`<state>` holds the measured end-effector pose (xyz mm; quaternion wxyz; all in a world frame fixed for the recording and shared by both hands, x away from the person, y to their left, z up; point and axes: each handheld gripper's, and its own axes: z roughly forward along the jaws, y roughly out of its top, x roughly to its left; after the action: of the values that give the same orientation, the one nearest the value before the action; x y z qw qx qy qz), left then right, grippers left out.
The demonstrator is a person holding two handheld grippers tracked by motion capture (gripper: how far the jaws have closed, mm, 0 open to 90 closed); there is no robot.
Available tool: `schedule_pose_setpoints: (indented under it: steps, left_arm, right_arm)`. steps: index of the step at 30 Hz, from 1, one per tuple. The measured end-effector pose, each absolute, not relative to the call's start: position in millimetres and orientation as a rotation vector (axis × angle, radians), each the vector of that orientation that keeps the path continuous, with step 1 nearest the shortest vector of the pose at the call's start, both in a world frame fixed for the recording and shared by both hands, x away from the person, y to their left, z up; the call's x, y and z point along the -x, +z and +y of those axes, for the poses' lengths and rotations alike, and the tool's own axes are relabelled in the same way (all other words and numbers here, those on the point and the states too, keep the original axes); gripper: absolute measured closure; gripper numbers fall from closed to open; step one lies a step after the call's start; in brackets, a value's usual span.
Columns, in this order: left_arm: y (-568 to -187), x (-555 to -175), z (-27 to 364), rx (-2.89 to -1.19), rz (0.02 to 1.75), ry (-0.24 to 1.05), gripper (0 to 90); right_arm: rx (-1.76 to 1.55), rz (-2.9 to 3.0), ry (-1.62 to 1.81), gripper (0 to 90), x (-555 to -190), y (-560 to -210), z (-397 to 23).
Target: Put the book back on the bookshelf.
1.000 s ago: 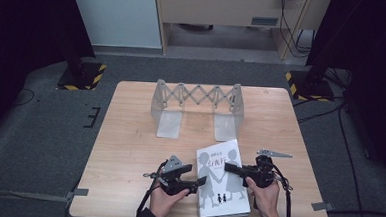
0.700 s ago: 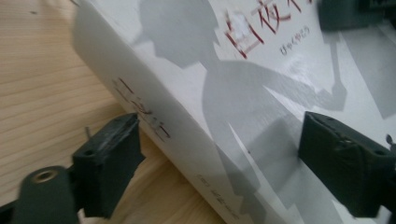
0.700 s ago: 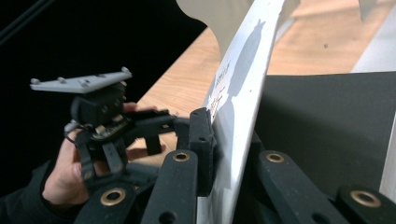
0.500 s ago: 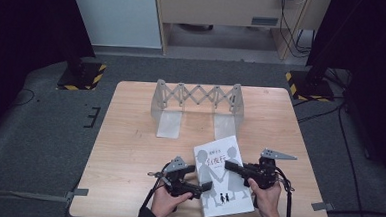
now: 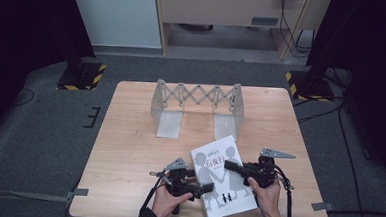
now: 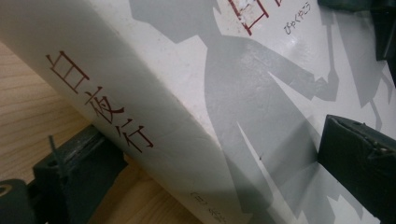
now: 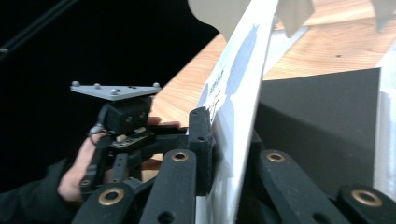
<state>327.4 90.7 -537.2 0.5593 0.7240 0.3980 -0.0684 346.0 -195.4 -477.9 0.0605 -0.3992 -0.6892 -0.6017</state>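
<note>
Right hand-held gripper (image 5: 229,165) pinching book (image 5: 221,197) cover, left hand-held gripper (image 5: 208,187) seemingly open, spine half cropped.

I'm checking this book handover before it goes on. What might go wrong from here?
1. The right gripper is clamped on the front cover alone, lifted off the book; pulling could crease or tear it.
2. The left gripper has just been opening, its jaws straddling the spine without pressing, so the book may slide or drop flat.
3. The book lies near the table's front edge, so a slip could push it off.
</note>
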Motion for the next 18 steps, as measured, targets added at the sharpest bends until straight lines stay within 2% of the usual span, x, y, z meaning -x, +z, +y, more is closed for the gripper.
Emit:
schedule_pose_setpoints:
  steps: [2, 7, 18]
  left_arm:
    - [-542.5, -328.6, 90.2, -1.692, 0.972, -0.185, 0.0]
    - [-547.8, -329.8, 89.8, -1.693, 1.013, -0.231, 0.0]
    - [-547.2, -329.3, 87.4, -1.706, 1.023, -0.205, 0.8]
  right_arm:
    - [1.237, -2.177, -1.789, 72.8, -347.4, -481.8, -192.8]
    - [1.258, -2.280, -1.740, 64.9, -349.1, -488.1, -187.3]
    - [1.225, -2.414, -1.699, 47.1, -349.8, -498.8, -183.4]
